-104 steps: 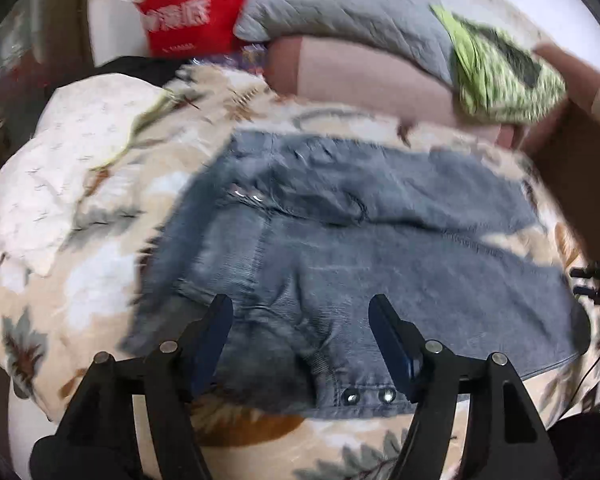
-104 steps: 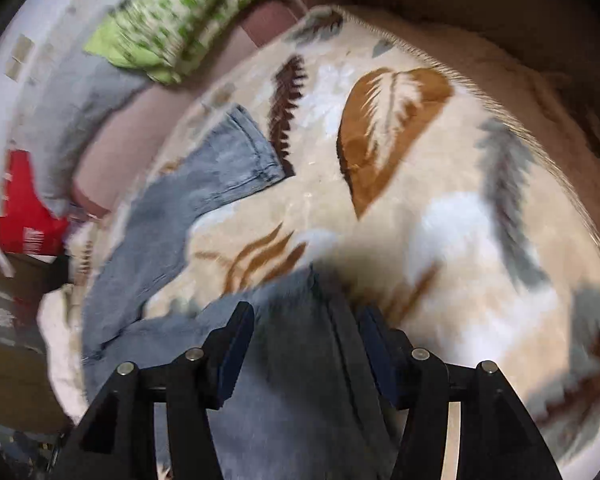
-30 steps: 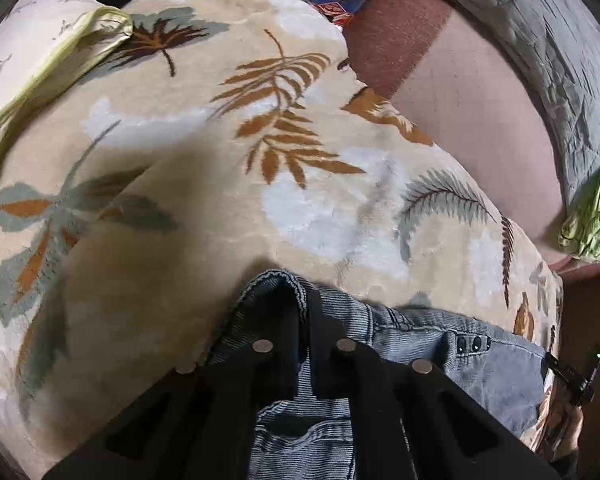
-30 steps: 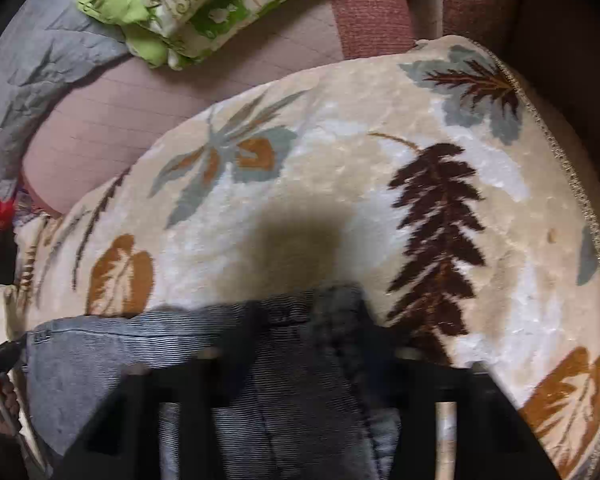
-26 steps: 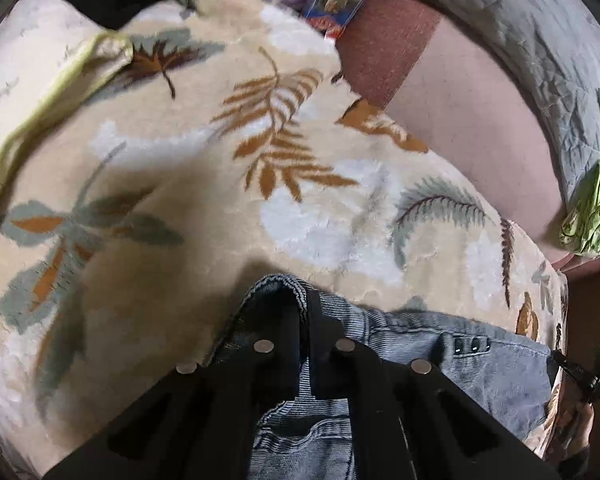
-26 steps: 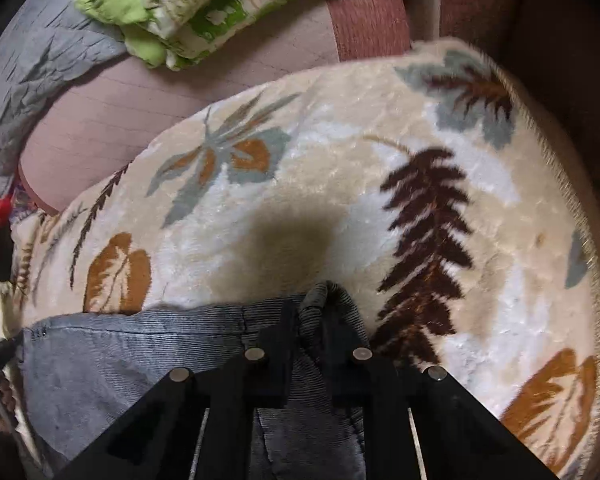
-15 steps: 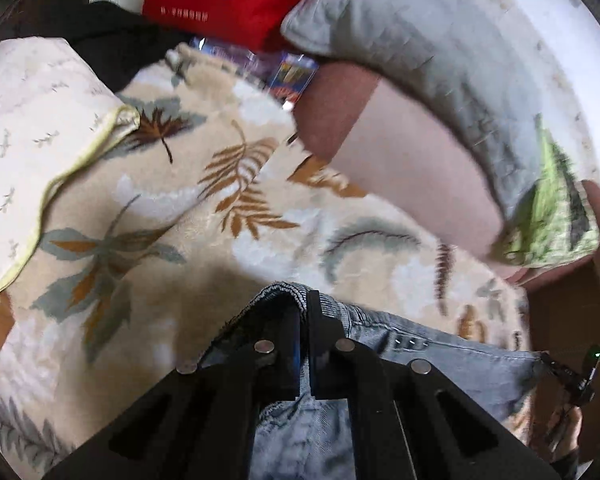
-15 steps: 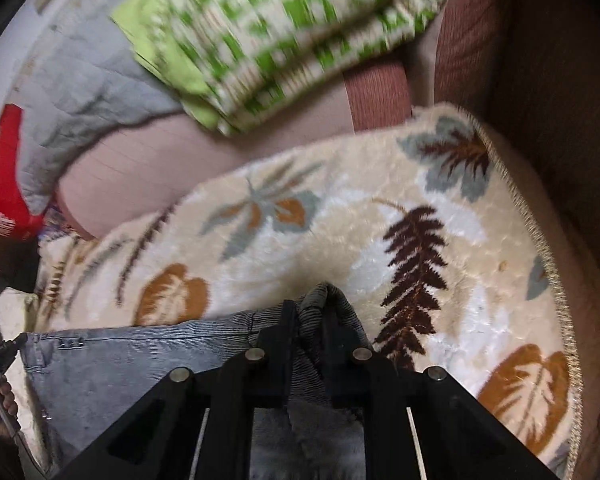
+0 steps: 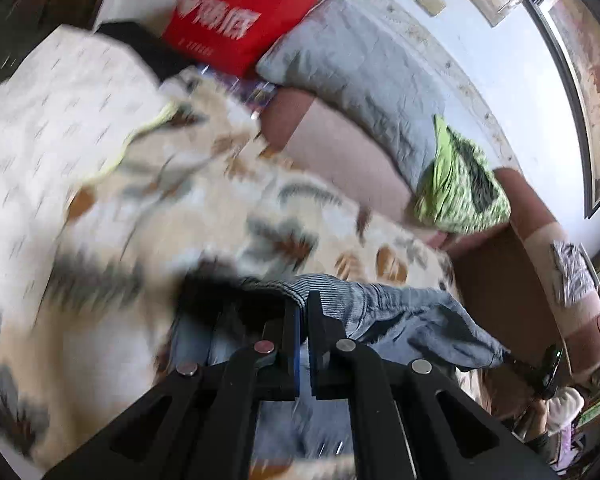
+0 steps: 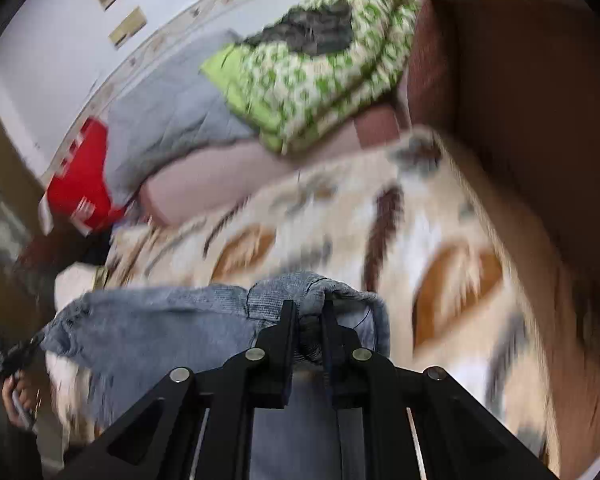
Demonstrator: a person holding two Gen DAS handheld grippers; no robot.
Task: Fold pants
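The left gripper has its jaws clamped tight on one corner of the blue-grey denim pants; the right gripper pinches a bunched corner likewise. The cloth edge spans left-to-right between them — raised above the cream leaf-patterned blanket, which spreads beyond on the far side.

On the red bag at the top of your left wrist view you have large white characters across its face, too smeared by motion to make out, and a thin white line of small print under them that can't be made out either. In your right wrist view the same red bag shows only white smudges of print. Nothing else you can see in either view carries readable text, labels or numbers.
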